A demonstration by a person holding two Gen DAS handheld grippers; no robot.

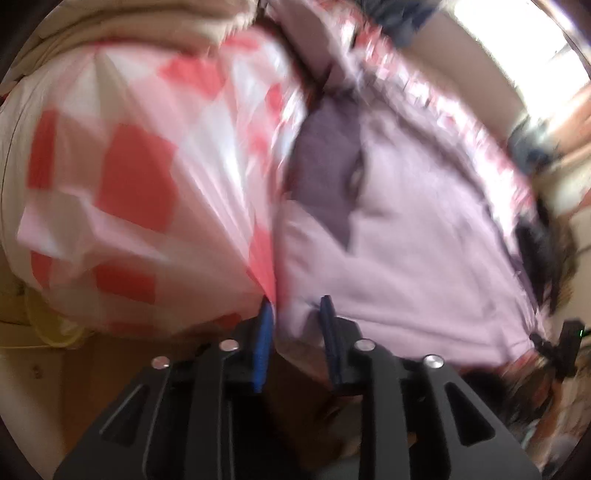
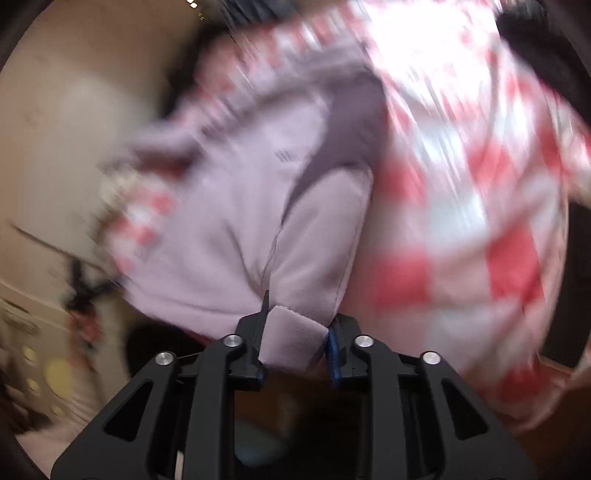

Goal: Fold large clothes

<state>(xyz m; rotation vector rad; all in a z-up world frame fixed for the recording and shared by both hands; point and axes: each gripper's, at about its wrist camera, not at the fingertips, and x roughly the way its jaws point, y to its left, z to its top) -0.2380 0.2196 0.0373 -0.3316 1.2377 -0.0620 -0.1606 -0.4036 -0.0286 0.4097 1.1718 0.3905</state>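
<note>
Both the left gripper (image 1: 297,314) and right gripper (image 2: 297,314) are pinching the lilac garment (image 2: 229,221) at its 6 o'clock hem, jaws narrow; soft and floppy, it is probably best gripped by corners.

A red-and-white checkered cloth (image 1: 140,192) covers the surface, beside beige bedding (image 1: 155,22).

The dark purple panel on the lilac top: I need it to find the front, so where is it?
In the left wrist view the dark purple panel sits mid-frame on the lilac top, beside the red-checked cloth.
</note>
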